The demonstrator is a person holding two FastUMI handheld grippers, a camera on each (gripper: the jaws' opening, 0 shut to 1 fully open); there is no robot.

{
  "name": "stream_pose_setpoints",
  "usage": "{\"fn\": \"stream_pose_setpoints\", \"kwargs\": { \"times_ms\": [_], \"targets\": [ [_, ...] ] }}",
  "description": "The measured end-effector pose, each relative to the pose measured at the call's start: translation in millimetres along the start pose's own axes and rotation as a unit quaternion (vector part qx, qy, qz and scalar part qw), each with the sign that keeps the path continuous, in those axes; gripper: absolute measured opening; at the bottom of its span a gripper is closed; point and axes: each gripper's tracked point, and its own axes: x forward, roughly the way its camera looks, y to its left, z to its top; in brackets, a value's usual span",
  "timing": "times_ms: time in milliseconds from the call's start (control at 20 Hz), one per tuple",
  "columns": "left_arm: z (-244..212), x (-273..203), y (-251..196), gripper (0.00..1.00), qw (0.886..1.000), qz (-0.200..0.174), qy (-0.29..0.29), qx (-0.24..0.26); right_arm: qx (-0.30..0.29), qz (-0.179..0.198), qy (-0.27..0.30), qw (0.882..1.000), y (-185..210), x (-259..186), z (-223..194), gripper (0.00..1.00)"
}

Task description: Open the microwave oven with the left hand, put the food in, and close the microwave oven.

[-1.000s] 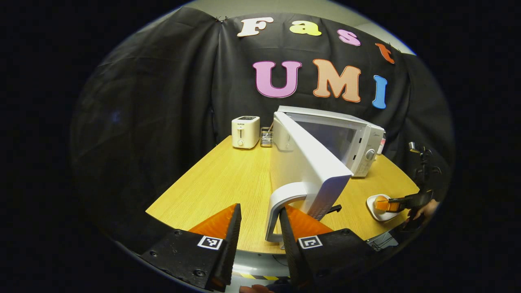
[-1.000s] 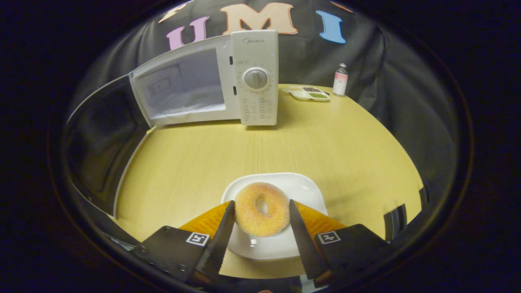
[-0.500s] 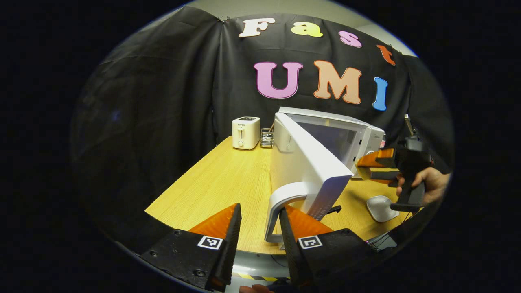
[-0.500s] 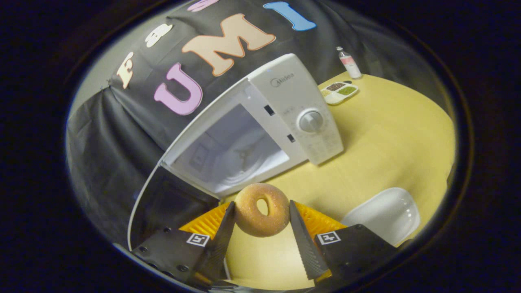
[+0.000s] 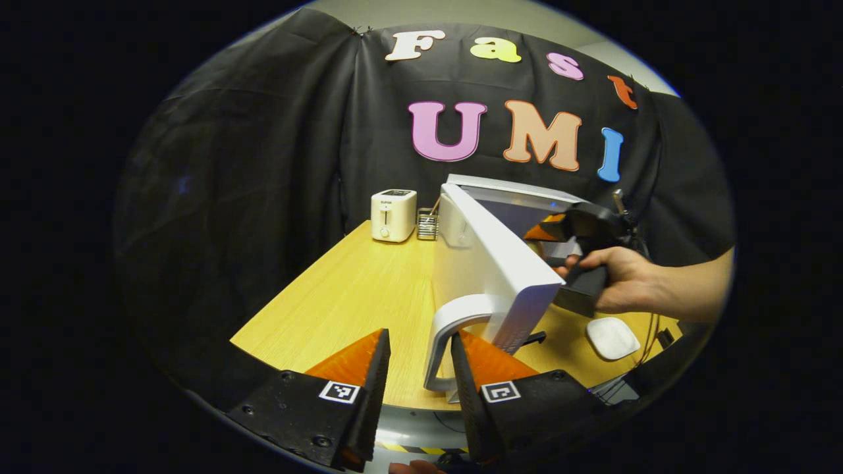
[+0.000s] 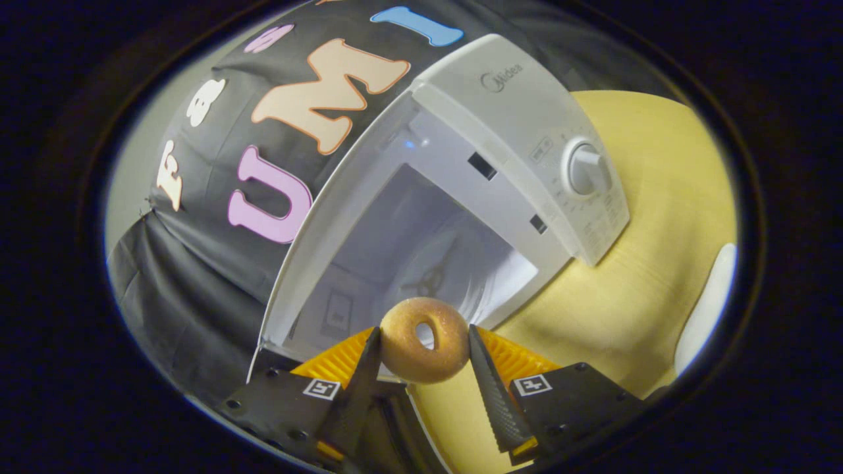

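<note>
1. Far left of the table [image 5: 342, 296], in the left gripper view, a toaster [image 5: 393, 215] and a small rack [image 5: 429, 224] stood against the booth wall, well apart from the work
2. The left gripper [image 5: 418, 368] sat at the door handle [image 5: 451, 329], fingers spread, the handle's lower end between them; I could not tell whether either finger touched it. I judged it was kept there to hold the door [image 5: 490, 270] swung wide
3. The microwave oven [image 6: 520, 125] stood open, its cavity [image 6: 421, 263] bare, the dial on its right panel
4. The right gripper [image 6: 421, 355] pinched the doughnut [image 6: 425, 339] by its two sides, hole facing the camera, just at the cavity's mouth. In the left gripper view a hand [image 5: 619, 280] carried it behind the door's edge
5. Right of that, the plate [image 5: 612, 338] lay on the table, food gone from it
6. Judgement: placing under way; closing yet to come
</note>
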Motion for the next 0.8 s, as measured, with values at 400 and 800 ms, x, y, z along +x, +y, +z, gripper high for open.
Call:
{"fn": "stream_pose_setpoints", "kwargs": {
  "times_ms": [400, 800],
  "targets": [
    [4, -24, 23, 0.48, 1.0, 0.016, -0.003, 0.002, -0.027, -0.026, -0.039, 0.999, 4, 53, -4, 0.8],
    [2, -40, 28, 0.48, 0.999, 0.032, 0.0, 0.001, -0.093, -0.053, -0.06, 0.992, -3, 83, 2, 0.73]
  ]
}}
